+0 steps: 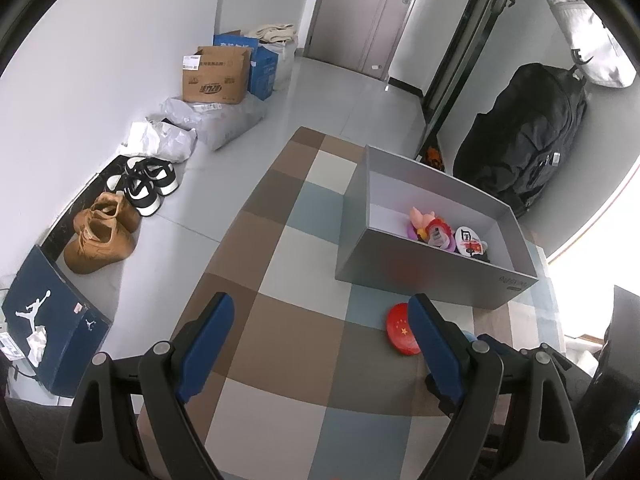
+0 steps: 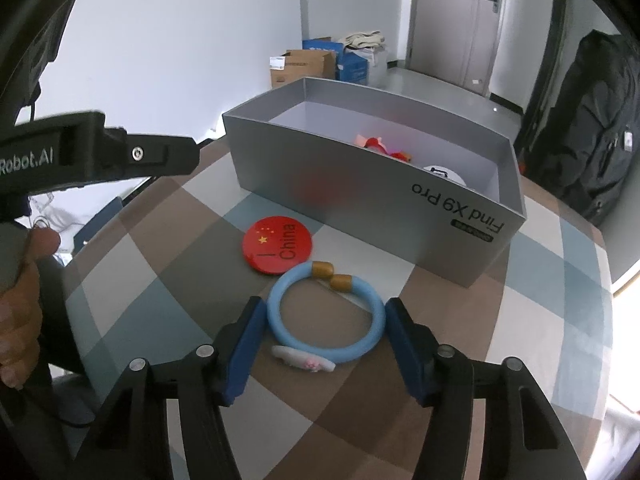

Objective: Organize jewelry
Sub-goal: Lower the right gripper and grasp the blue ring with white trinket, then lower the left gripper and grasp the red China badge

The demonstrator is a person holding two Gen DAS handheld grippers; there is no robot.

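Observation:
A light blue bracelet (image 2: 274,312) with two gold end caps and a white charm lies on the checked tablecloth. My right gripper (image 2: 323,306) straddles it, with a blue pad against each side of the ring. Just beyond it lies a round red badge (image 2: 278,244) marked China, also visible as the red badge (image 1: 400,332) in the left wrist view. Behind stands an open grey box (image 2: 360,192) holding several small trinkets (image 1: 436,232). My left gripper (image 1: 320,300) hovers open over the cloth, nothing between its fingers.
A hand (image 2: 20,320) holds the left tool's black body (image 2: 100,152) at the left. On the floor left of the table are shoes (image 1: 100,236), a navy shoebox (image 1: 52,320) and cardboard boxes (image 1: 216,76). A black bag (image 1: 528,140) stands at the right.

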